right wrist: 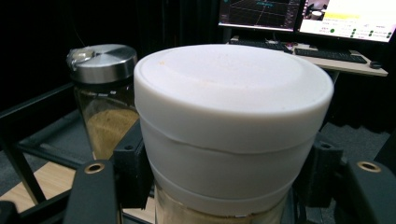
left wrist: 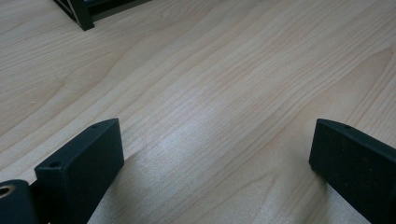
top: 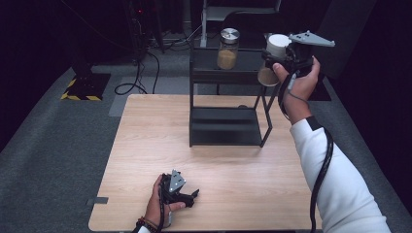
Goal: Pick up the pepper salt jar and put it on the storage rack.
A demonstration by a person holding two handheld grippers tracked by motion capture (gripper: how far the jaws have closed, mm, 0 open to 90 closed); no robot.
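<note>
Squeezing the white-lidded jar (right wrist: pixel 233 116) in the right gripper (top: pixel 270 63), with the jaws shut on its sides just under the lid. Holding it up in the air at the right end of the black rack's (top: pixel 223 75) top shelf, near the far edge of the desk (top: pixel 145 145). Resting the left gripper (top: pixel 194 194) by the near edge of the desk, with the jaws wide open and nothing between them.

Maybe heading for trouble: bumping the jar's bottom on the shelf rail by coming in too low, and tipping it in the grip. Maybe knocking over the silver-lidded jar (top: pixel 228 48), standing on the same shelf just beside, by swinging too far that way. Maybe slipping, gripping only smooth sides high up, with the heavy brown stuff hanging below. Maybe letting go too close to the shelf's end, and dropping the jar down to the desk or the floor.
</note>
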